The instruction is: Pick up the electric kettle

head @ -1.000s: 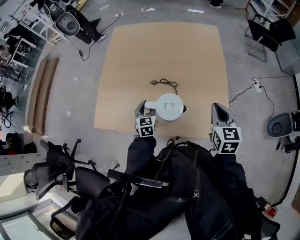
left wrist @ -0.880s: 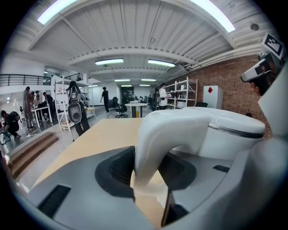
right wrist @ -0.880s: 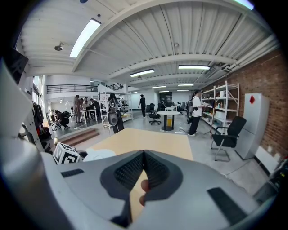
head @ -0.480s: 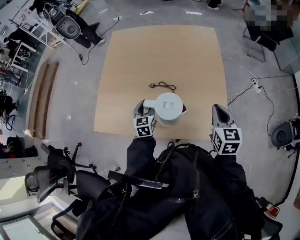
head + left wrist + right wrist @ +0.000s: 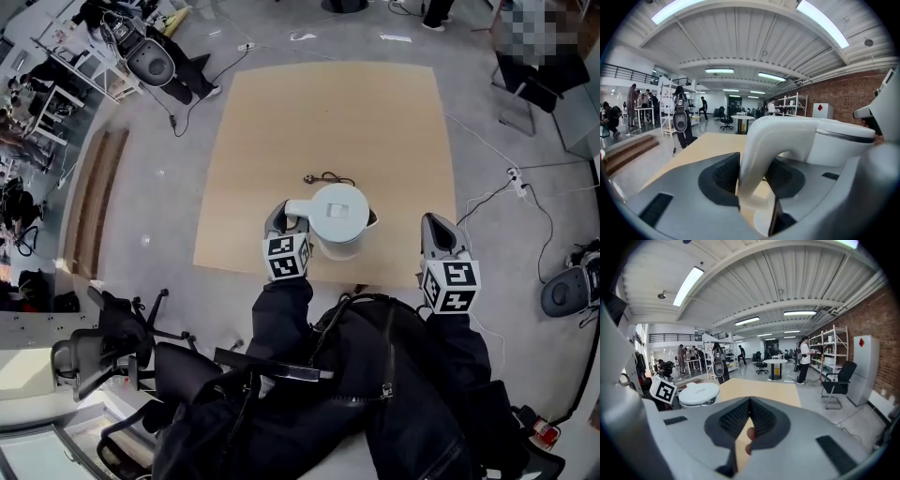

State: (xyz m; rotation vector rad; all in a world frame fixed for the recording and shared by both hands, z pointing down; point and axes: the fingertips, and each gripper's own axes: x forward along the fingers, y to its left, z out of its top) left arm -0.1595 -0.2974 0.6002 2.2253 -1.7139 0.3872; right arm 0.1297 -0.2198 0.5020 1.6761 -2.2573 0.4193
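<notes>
Closest to the head camera, the person's dark-clothed legs (image 5: 375,394) cover the table's near edge. Just beyond them, the left gripper (image 5: 285,221) reaches the white plastic electric kettle (image 5: 339,217), but its marker cube hides the jaws from above. The left gripper view settles it: the jaws are clamped on the kettle's curved white handle (image 5: 757,150), one dark pad on each side. The gripper body cuts off the kettle's lower half, so whether its base rests on the square light wooden tabletop (image 5: 272,122) cannot be told. The right gripper (image 5: 434,227) hovers well apart at the near right edge; its own view shows its jaws pressed together on nothing, the kettle's lid (image 5: 698,393) off to its left. Farther back lies a thin black cord (image 5: 328,178).
</notes>
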